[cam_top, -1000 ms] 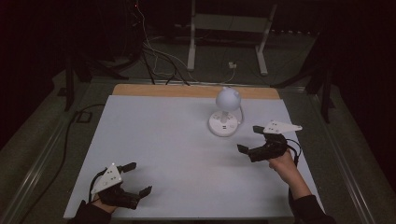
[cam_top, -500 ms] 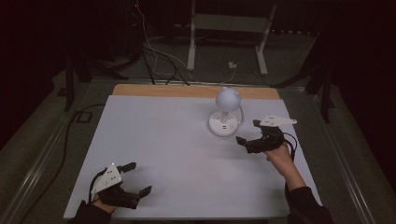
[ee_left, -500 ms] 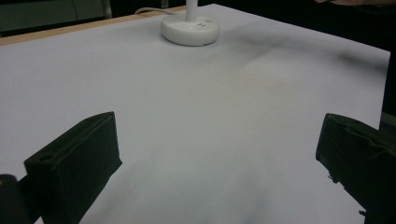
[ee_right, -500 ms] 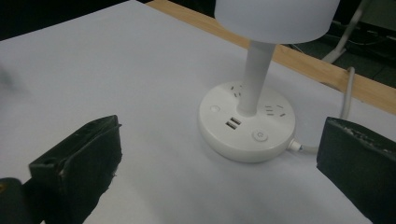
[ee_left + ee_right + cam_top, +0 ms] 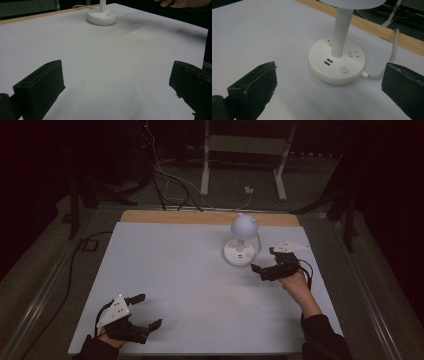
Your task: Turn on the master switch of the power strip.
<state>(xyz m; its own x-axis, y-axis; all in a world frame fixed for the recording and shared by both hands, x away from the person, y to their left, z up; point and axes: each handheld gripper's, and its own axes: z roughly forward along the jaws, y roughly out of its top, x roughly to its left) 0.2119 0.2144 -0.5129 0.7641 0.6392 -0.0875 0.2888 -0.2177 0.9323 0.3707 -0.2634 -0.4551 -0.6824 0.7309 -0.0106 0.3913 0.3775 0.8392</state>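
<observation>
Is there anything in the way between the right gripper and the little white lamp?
Nothing visible blocks it. The right gripper, jaws open, faces the round base of the white desk lamp, with bare white table between them. The lamp's white cable trails off behind the base, out of the path.

You're working in dim light: the white table (image 5: 165,270) glows softly against black surroundings, shadows stay faint and diffuse, and both gripper views look grainy, with near jaws out of focus.
</observation>
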